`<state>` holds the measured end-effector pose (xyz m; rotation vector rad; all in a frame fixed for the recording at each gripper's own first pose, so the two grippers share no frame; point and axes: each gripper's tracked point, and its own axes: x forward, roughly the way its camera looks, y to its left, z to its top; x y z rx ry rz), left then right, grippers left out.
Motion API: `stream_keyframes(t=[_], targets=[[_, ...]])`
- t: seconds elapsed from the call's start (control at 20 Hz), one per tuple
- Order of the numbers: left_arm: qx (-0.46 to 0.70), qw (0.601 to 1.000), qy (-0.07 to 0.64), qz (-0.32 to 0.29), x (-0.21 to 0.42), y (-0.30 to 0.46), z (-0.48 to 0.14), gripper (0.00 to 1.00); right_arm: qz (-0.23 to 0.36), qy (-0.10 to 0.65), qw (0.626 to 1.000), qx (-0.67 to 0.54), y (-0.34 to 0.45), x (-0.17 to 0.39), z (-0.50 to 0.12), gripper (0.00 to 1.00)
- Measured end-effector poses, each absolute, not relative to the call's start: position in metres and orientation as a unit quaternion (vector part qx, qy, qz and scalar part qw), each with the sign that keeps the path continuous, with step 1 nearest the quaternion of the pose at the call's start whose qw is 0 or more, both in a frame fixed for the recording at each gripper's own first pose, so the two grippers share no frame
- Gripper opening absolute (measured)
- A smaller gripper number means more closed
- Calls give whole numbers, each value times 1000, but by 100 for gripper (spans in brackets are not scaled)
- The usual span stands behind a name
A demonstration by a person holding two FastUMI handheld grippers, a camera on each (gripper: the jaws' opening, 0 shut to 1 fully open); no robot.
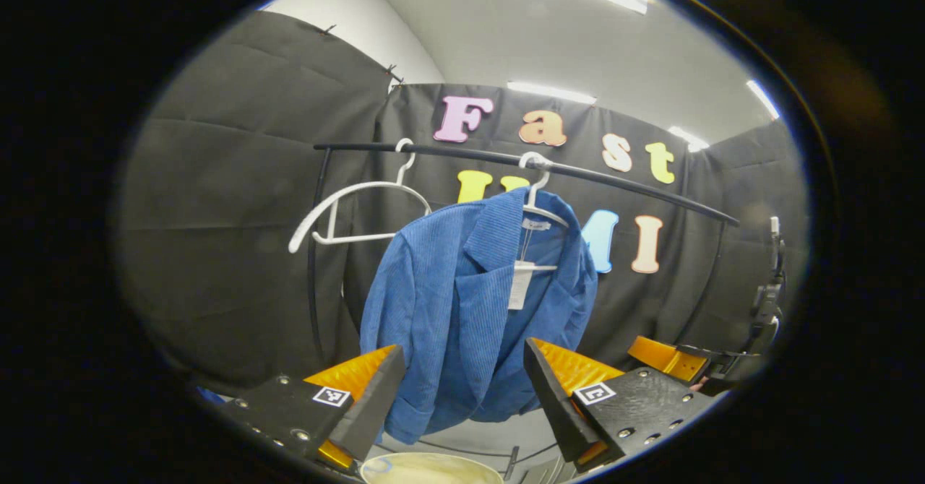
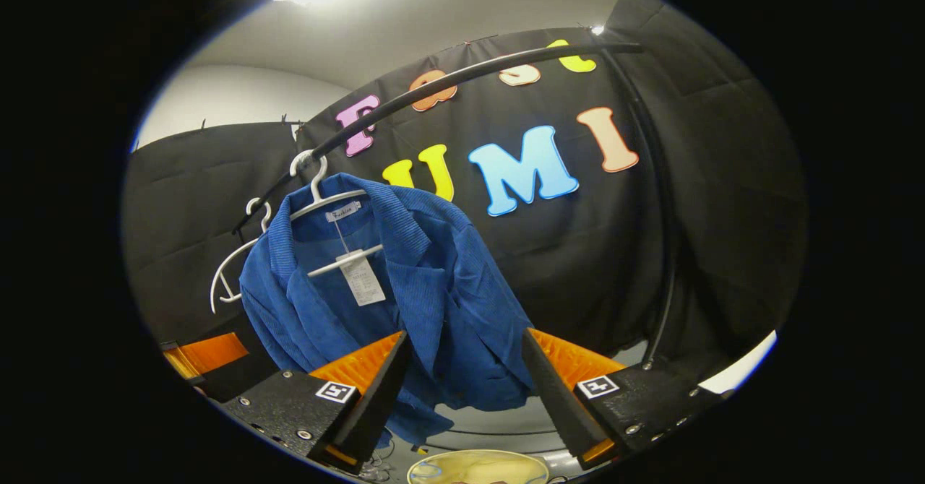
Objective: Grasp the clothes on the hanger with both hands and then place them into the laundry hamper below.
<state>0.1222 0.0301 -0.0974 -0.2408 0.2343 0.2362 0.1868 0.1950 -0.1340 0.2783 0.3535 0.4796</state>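
Left gripper (image 1: pixel 462 397) sits nearest the lens, fingers spread wide, nothing between them. Beyond the gap hangs a blue corduroy jacket (image 1: pixel 462 310) on a white hanger (image 1: pixel 538 206), hooked over a black rail (image 1: pixel 578 170). An empty white hanger (image 1: pixel 347 213) hangs on the same rail, just beside it. A paper tag (image 1: pixel 519 285) dangles at the collar. Pale rim of the hamper (image 1: pixel 430 466) shows low, under the jacket's hem.

Right gripper (image 2: pixel 466 390) likewise wide apart, holding nothing, short of the jacket (image 2: pixel 433 303). Hamper rim (image 2: pixel 477 466) below.
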Motion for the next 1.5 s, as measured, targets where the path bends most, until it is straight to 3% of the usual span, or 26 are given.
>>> stream_keyframes(t=[0.15,0.2,0.25,0.3,0.4,0.45,0.65,0.7,0.85,0.9,0.95,1.05,1.1,1.45,1.5], targets=[[-123,976,126,129,151,27,-105,96,268,161,942,123,220,212,-139,91],[-118,975,128,134,159,28,-106,96,275,162,940,124,227,221,-142,95],[-112,975,129,139,166,28,-109,96,282,166,936,129,237,227,-145,91],[-105,975,130,144,175,29,-109,96,290,172,931,137,248,234,-148,95],[-95,976,126,153,192,31,-111,96,305,177,924,146,266,247,-155,91],[-88,976,123,156,201,31,-113,96,308,175,924,142,273,255,-159,95],[-75,974,128,173,235,33,-123,95,332,175,919,118,298,268,-172,95],[-76,973,128,177,241,33,-125,96,334,174,920,114,302,270,-173,91],[-78,970,130,190,253,37,-128,96,337,170,919,114,315,276,-175,99],[-76,969,132,194,255,38,-129,96,340,172,918,114,318,277,-176,95],[-76,968,133,197,259,38,-132,96,341,172,917,113,322,281,-176,99],[-75,967,131,206,261,42,-133,96,338,162,922,99,325,289,-175,90],[-73,965,131,214,262,43,-134,96,332,152,927,92,324,295,-173,95],[-61,956,130,257,279,53,-142,96,324,147,931,86,334,315,-172,92],[-58,955,130,260,278,56,-141,88,328,151,928,87,334,316,-172,86]])
